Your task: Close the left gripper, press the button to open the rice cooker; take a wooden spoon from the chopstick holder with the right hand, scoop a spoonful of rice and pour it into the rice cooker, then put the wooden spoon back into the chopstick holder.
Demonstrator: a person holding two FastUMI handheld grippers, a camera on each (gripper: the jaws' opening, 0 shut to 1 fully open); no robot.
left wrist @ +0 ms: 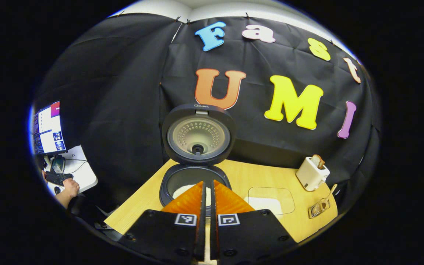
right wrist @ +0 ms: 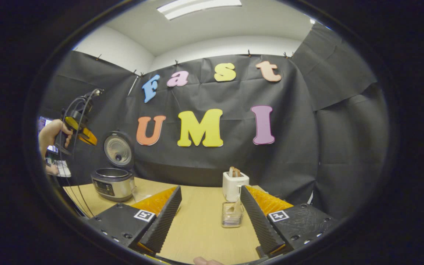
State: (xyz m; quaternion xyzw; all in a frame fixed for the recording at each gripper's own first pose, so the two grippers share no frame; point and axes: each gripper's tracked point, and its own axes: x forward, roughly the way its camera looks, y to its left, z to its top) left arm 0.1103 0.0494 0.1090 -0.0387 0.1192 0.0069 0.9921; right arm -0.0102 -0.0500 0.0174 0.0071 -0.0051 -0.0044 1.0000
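The right gripper (right wrist: 209, 206) stands wide and empty; just ahead between its fingers sits the chopstick holder (right wrist: 231, 214) with the wooden spoon (left wrist: 331, 192). The spoon looks light, stiff, smooth: grip its upper handle. The left gripper (left wrist: 206, 193), nearly closed, hangs above the open rice cooker (left wrist: 197, 162).

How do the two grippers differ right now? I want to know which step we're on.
The left gripper has its fingers closed together, nothing between them; the right gripper is spread wide open. The left is held above the open rice cooker; the right points at the chopstick holder with the wooden spoon. Both hold nothing.
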